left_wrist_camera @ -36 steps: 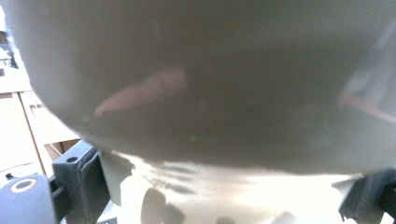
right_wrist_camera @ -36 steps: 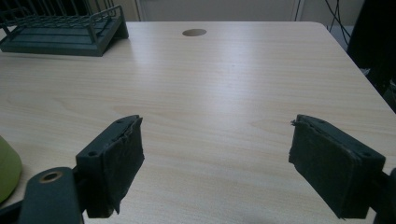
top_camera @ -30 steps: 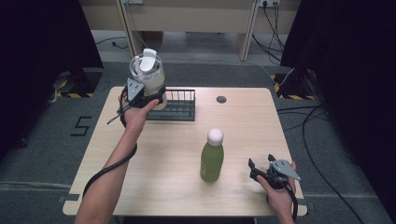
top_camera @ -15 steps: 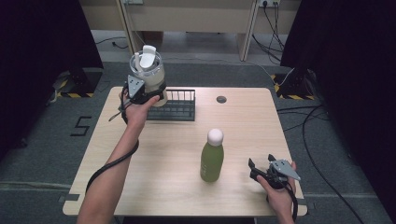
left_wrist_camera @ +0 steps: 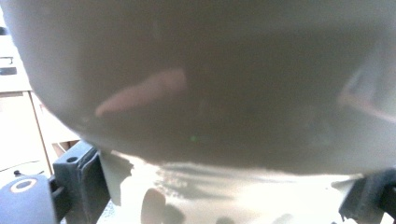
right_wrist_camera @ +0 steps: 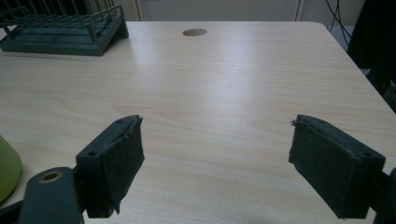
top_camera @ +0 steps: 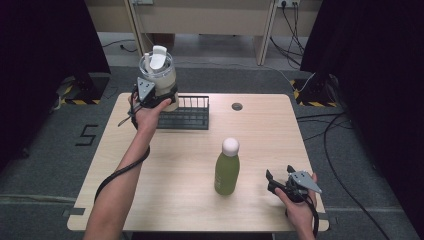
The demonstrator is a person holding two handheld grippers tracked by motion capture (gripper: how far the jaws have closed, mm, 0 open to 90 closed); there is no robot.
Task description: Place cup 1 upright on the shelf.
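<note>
A cream tumbler (top_camera: 161, 79) with a clear lid and white spout is held in the air over the left end of a black wire rack (top_camera: 187, 114). My left gripper (top_camera: 159, 96) is shut on the tumbler's lower body. In the left gripper view the tumbler (left_wrist_camera: 201, 84) bulks close up, with the black jaws at its two sides and my left gripper (left_wrist_camera: 224, 196) around its narrower base. My right gripper (top_camera: 279, 175) rests open near the table's front right corner, with only bare wood between the jaws of my right gripper (right_wrist_camera: 217, 163). A green bottle (top_camera: 227, 169) with a white cap stands upright just left of it.
The wooden table (top_camera: 260, 135) has a round cable hole (top_camera: 237, 106) near its back edge. In the right gripper view the rack (right_wrist_camera: 60, 28) is at the far left and the bottle's edge (right_wrist_camera: 7, 168) is at the left border. Cables lie on the floor to the right.
My left gripper has lifted the tumbler slightly higher above the rack. The right gripper and the green bottle have stayed where they were.
</note>
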